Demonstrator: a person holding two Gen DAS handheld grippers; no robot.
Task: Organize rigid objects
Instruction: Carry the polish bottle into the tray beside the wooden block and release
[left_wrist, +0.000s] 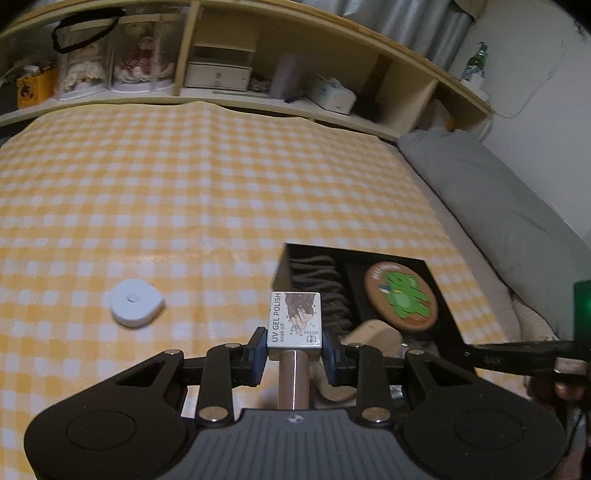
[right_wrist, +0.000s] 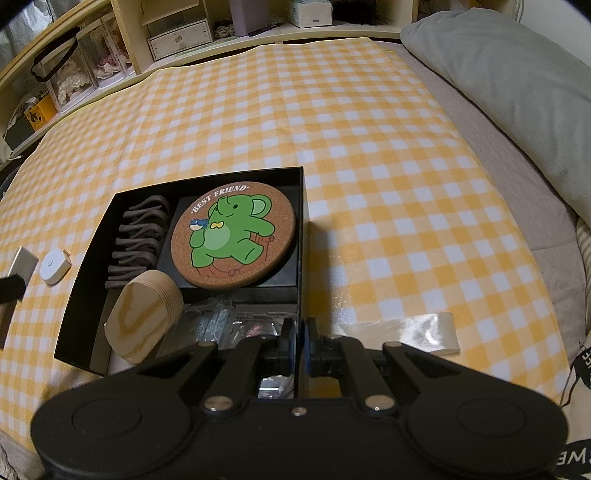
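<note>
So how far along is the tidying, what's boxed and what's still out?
Done: the cork coaster, wooden block and brown clips sit in the black box. In hand: the left gripper holds the gel polish bottle beside the box, and the right gripper pinches the box's wall. Left: the white round tape measure on the checked cloth.

The left claw (left_wrist: 294, 349) tilts downward, clamped on a gel polish bottle (left_wrist: 294, 328); the right claw (right_wrist: 300, 341) angles steeply down, jaws pressed together.
</note>
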